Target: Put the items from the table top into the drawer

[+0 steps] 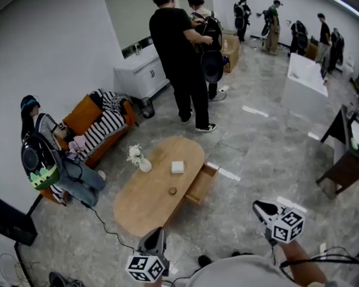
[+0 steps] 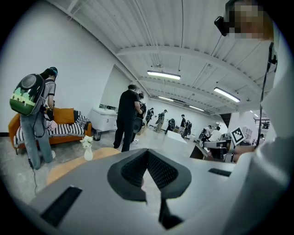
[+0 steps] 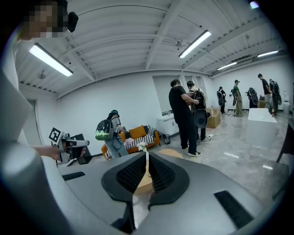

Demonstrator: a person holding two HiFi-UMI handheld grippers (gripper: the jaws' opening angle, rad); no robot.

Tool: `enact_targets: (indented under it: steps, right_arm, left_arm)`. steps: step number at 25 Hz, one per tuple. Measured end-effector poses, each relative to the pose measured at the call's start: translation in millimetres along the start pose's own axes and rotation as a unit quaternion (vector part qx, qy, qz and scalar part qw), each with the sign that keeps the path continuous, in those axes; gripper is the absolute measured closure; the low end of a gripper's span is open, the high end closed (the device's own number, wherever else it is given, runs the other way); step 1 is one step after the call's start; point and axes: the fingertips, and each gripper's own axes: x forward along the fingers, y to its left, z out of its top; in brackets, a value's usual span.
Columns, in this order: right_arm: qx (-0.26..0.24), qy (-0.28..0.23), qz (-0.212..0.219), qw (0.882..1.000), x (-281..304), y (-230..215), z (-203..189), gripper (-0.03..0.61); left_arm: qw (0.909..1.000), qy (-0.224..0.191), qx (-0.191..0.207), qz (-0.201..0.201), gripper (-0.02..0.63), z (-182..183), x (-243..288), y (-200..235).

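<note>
An oval wooden table [image 1: 147, 201] stands in the middle of the head view. On it are a white vase with white flowers [image 1: 140, 160], a small white box [image 1: 177, 167] and a small round brown item [image 1: 172, 191]. The drawer [image 1: 202, 184] on the table's right side is pulled open. My left gripper [image 1: 158, 232] is shut and empty, short of the table's near end. My right gripper [image 1: 257, 206] is also shut and empty, off to the right over the floor. The left gripper view looks past its closed jaws [image 2: 147, 152] at the vase [image 2: 87, 151]. In the right gripper view the closed jaws [image 3: 147, 155] point at the table [image 3: 171, 153].
Two people [image 1: 185, 62] stand just beyond the table's far end. A person with a green backpack [image 1: 40, 161] stands by the orange sofa [image 1: 89, 117] at the left. A white cabinet [image 1: 141, 73] is at the back, a dark desk [image 1: 346, 162] at the right. Cables [image 1: 106, 229] trail on the floor.
</note>
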Motion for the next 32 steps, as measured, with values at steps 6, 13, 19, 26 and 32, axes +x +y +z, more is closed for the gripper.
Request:
enact_targets:
  steps: [6,13,19,26,32]
  right_arm:
    - [0.011,0.0,-0.014,1.0,0,6,-4,0.534]
    - [0.02,0.007,-0.024,0.999,0,18,-12,0.533]
    - [0.018,0.014,-0.017,1.0,8,35,-16,0.532]
    - [0.024,0.014,-0.012,1.0,17,41,-15,0.532]
    - [0.032,0.015,-0.004,0.999,25,35,-5,0.532]
  left_arm:
    - [0.9998,0.013,0.006,-0.015,0.612,-4,-1,7]
    - [0.9989,0.013,0.004,-0.046,0.612,-8,-3,9]
    - [0.9984,0.014,-0.003,-0.054,0.612,-14,-10,18]
    - [0.9989,0.017,-0.017,-0.04,0.612,-22,-13,36]
    - [0.9986,0.018,-0.026,-0.042,0.612,-18,-1,37]
